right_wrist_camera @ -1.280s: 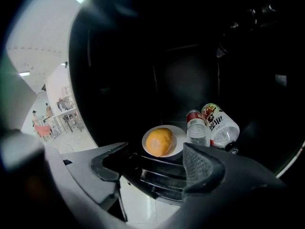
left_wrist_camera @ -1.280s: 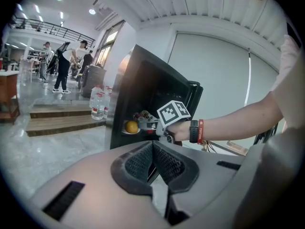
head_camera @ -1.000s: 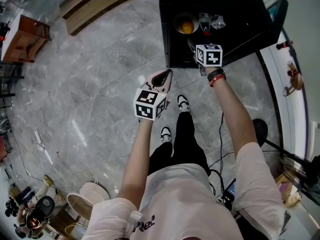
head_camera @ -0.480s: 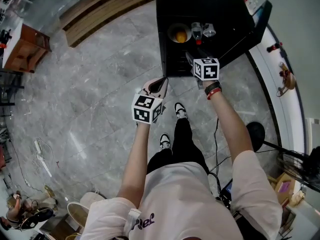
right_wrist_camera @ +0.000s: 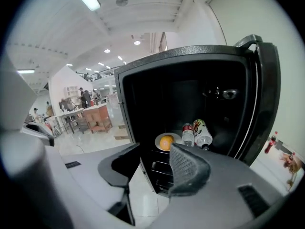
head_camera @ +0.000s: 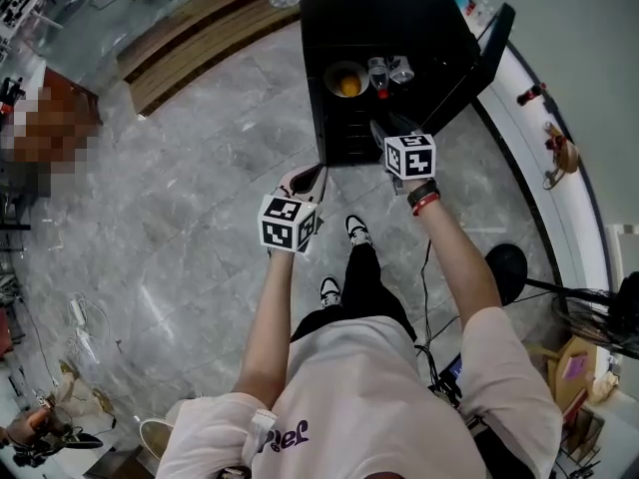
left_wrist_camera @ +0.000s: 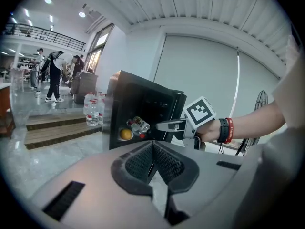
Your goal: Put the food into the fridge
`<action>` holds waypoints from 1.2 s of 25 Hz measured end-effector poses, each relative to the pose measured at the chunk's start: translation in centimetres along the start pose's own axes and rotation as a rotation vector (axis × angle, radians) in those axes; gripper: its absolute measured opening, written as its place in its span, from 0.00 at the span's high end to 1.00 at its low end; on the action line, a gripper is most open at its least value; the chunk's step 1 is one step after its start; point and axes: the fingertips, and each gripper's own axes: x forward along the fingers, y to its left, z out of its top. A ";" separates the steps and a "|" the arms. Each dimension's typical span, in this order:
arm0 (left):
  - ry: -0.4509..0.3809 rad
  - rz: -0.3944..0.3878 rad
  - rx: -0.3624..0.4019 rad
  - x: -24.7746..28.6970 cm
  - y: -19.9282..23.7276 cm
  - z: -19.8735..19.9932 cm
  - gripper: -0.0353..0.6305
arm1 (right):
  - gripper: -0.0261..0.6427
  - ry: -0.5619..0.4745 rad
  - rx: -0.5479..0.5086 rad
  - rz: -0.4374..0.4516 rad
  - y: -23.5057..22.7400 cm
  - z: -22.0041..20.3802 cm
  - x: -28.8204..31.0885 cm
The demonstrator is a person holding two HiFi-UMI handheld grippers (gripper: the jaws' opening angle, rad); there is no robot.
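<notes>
Two grippers, both empty, in front of the open mini fridge (head_camera: pixel 399 28). Left gripper (head_camera: pixel 318 176): jaws clenched together on nothing. Right gripper (right_wrist_camera: pixel 155 151): jaws partway apart, have just been closing, nothing between them. Orange (right_wrist_camera: pixel 166 141) sits on a plate (right_wrist_camera: pixel 157 140) inside the fridge, with two bottles (right_wrist_camera: pixel 189 133) lying just beside it. Fridge door (head_camera: pixel 484 53) is swung wide.

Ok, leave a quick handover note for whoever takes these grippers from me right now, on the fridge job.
Left gripper: shut, empty, over the floor short of the fridge.
Right gripper: jaws apart, just been closing, nothing between them, facing the open fridge.
Things: orange on a plate, bottles lying beside it, all inside the fridge.
Done: food appears to be in.
Left: the door stands open; probably shut it.
</notes>
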 end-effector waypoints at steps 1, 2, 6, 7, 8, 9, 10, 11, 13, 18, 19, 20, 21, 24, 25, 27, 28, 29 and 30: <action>0.000 -0.001 0.003 -0.3 -0.2 0.1 0.92 | 0.67 -0.008 0.006 -0.004 0.0 0.1 -0.7; 0.000 -0.001 0.005 -0.5 -0.4 0.2 0.92 | 0.68 -0.016 0.013 -0.009 0.0 0.2 -1.4; -0.006 -0.006 0.014 -1.5 -1.1 0.6 0.92 | 0.73 -0.048 0.064 -0.029 -0.2 0.5 -4.2; -0.008 -0.006 0.016 -1.7 -1.2 0.7 0.92 | 0.74 -0.055 0.075 -0.033 -0.1 0.5 -4.9; -0.012 -0.005 0.017 -2.0 -1.3 0.8 0.92 | 0.75 -0.062 0.083 -0.036 0.0 0.5 -5.5; -0.016 -0.004 0.018 -2.2 -1.4 1.0 0.92 | 0.75 -0.067 0.090 -0.038 0.2 0.5 -6.2; -0.020 -0.003 0.019 -2.5 -1.5 1.2 0.92 | 0.75 -0.071 0.099 -0.038 0.4 0.5 -6.8; -0.024 -0.002 0.021 -2.8 -1.6 1.5 0.92 | 0.76 -0.074 0.106 -0.037 0.8 0.4 -7.4; -0.035 -0.003 0.027 -3.6 -2.0 1.9 0.92 | 0.78 -0.082 0.105 -0.034 2.0 0.3 -8.7; -0.069 0.010 0.037 -5.6 -3.0 2.8 0.92 | 0.78 -0.107 0.078 -0.049 4.1 -0.1 -11.5; -0.077 0.012 0.035 -5.9 -3.1 3.0 0.92 | 0.80 -0.113 0.079 -0.052 4.3 -0.2 -12.0; -0.085 0.013 0.034 -6.3 -3.3 3.2 0.92 | 0.81 -0.119 0.079 -0.055 4.6 -0.2 -12.5; -0.091 0.012 0.033 -6.6 -3.6 3.3 0.92 | 0.81 -0.124 0.079 -0.058 4.8 -0.3 -13.1; -0.099 0.012 0.038 -7.4 -4.3 3.2 0.92 | 0.83 -0.136 0.086 -0.066 5.5 -0.7 -14.8; -0.102 0.013 0.041 -7.7 -4.5 3.2 0.92 | 0.83 -0.139 0.090 -0.067 5.7 -0.8 -15.4; -0.106 0.014 0.048 -8.2 -4.9 3.2 0.92 | 0.84 -0.147 0.095 -0.071 6.1 -0.9 -16.4; -0.108 0.015 0.051 -8.4 -5.2 3.2 0.92 | 0.84 -0.151 0.096 -0.074 6.2 -0.9 -16.9; -0.109 0.016 0.055 -8.7 -5.4 3.3 0.92 | 0.84 -0.155 0.096 -0.078 6.4 -0.9 -17.5; -0.111 0.016 0.060 -8.9 -5.6 3.3 0.92 | 0.84 -0.161 0.096 -0.081 6.5 -0.9 -18.0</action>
